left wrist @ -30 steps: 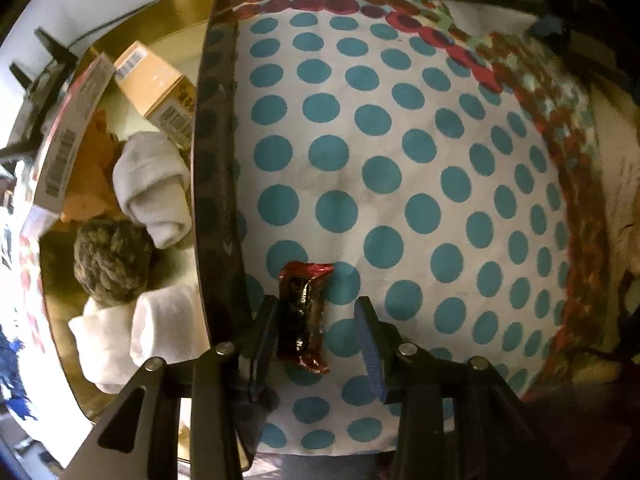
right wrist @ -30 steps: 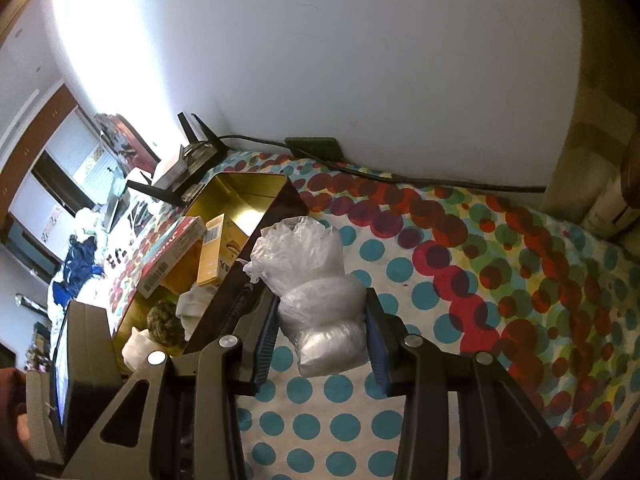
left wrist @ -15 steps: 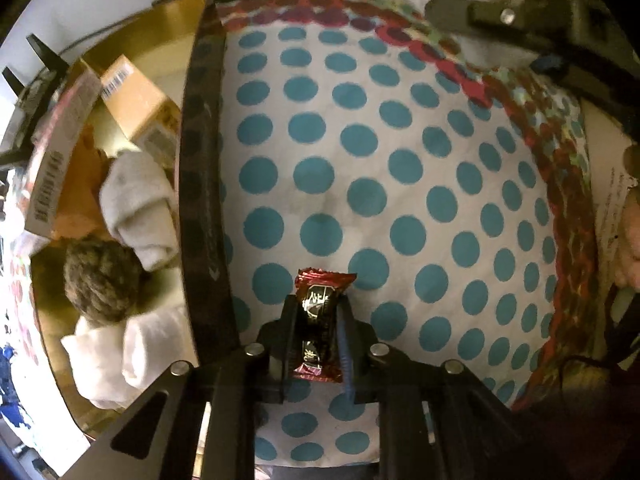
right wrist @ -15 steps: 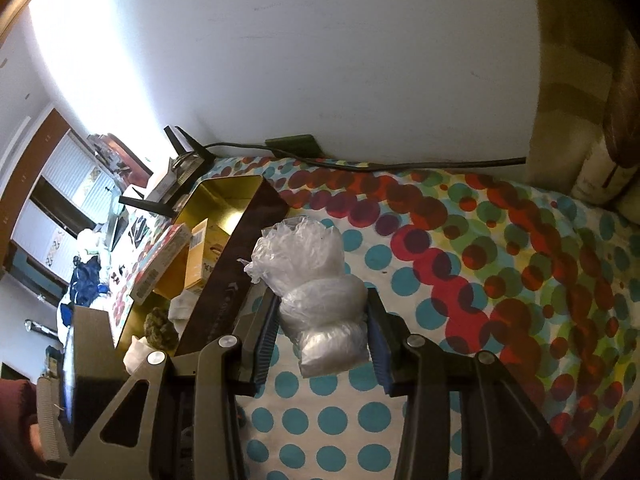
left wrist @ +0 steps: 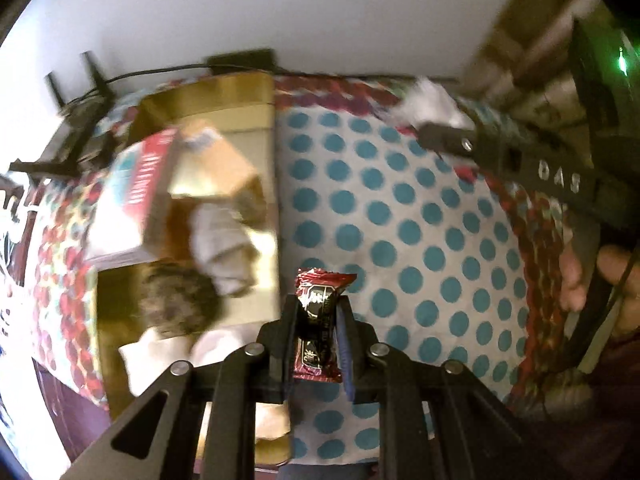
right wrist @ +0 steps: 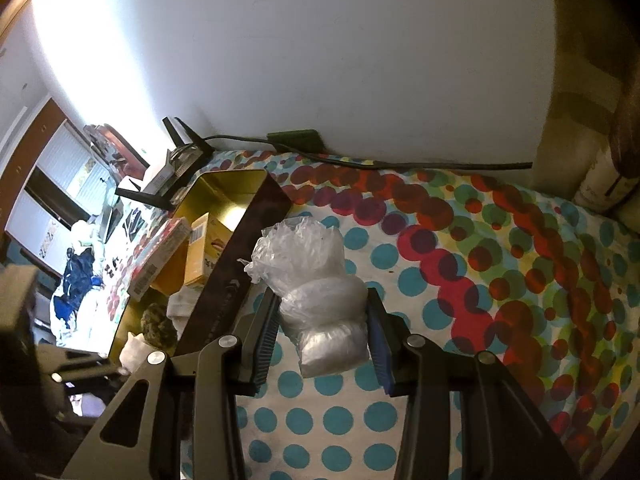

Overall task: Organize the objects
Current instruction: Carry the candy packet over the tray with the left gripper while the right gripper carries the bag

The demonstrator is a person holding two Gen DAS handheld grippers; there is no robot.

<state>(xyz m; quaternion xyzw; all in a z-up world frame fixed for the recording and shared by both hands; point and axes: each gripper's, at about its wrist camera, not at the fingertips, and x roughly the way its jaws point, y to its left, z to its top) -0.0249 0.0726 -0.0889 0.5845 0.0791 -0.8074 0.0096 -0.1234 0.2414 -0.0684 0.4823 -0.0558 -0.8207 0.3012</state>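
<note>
At the far left of the left wrist view a gold tin with dark outer walls stands open on the dotted cloth; inside it lie one flat red and white box with blurred white lettering that cannot be read, one orange carton, one brown knotted rope ball, and pale rolled cloths, at least two, though blur hides the exact count; just right of the tin's wall the left gripper is clamped on one candy bar, a small dark wrapper with crimped red ends and a pale crest whose writing is too small to read; the bar stands upright between the pads, lifted clear of the cloth; further right the other tool crosses the frame, its black arm marked "DAS" in raised letters, with a hand gripping its handle at the edge.

In the right wrist view the same tin sits left, the carton showing a barcode; right of it the right gripper squeezes one clear plastic bag, knotted, crinkled above and packed with something white below, held above the blue-dotted cloth; one black cable runs along the wall.
</note>
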